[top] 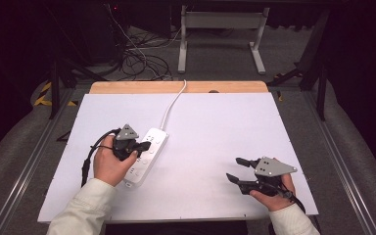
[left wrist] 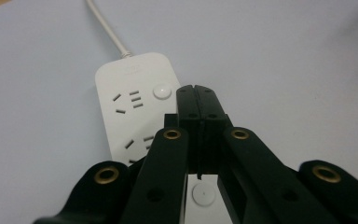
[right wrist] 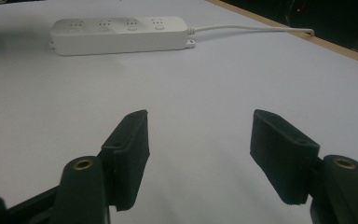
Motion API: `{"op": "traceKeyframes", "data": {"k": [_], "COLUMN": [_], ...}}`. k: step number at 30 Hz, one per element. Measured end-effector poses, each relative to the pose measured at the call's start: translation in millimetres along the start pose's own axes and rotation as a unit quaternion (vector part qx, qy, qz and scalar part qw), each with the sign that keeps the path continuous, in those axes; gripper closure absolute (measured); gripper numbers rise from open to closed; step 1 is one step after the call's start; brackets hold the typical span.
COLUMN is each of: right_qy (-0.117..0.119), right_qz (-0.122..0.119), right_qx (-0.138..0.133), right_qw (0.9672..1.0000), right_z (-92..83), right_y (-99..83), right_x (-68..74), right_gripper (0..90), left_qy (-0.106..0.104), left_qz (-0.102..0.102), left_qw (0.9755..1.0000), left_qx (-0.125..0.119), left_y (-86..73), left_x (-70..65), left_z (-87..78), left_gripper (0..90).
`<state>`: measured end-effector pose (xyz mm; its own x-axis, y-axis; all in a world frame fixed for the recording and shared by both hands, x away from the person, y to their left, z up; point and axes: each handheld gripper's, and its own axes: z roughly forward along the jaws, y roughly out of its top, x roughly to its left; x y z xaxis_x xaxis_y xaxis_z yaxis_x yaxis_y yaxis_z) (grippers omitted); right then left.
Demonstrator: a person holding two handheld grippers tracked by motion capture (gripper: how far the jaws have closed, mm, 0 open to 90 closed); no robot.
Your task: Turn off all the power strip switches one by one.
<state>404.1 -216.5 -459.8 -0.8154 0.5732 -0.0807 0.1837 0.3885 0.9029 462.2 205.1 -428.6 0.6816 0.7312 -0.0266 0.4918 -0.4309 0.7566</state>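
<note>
The left gripper (top: 146, 145), jaws pressed together, hovered over the white power strip (top: 145, 155) lying left of centre on the table (top: 215, 127), tips near a round switch button (left wrist: 161, 90). The right gripper (top: 237, 169), jaws spread and empty, rested well apart. The step appeared to be pressing a switch; the next move would call for a straight downward push.

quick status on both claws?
Left claw: closed, empty, over the power strip.
Right claw: open, empty, above the bare table.
</note>
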Motion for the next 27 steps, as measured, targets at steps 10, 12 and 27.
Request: {"op": "traceKeyframes", "data": {"k": [10,12,27], "right_qy": [0.003,0.001,0.001], "right_qz": [0.003,0.002,0.001], "right_qx": [0.001,-0.001,0.001], "right_qw": [1.0,1.0,1.0], "right_z": [0.4,0.3,0.8], "right_y": [-1.4,-1.4,-1.5], "right_x": [-0.6,-1.1,-1.1], "right_gripper": [38.6,38.6,38.5], "left_qy": [0.005,0.008,0.004], "left_qz": [0.0,0.003,0.011], "left_qw": [0.9998,0.9998,0.9992], "left_qx": [0.021,0.019,0.039], "left_y": [1.6,1.4,-0.3], "left_x": [5.8,6.3,6.6], "left_z": [19.5,19.0,25.3], "left_gripper": [90.0,90.0,90.0]}}
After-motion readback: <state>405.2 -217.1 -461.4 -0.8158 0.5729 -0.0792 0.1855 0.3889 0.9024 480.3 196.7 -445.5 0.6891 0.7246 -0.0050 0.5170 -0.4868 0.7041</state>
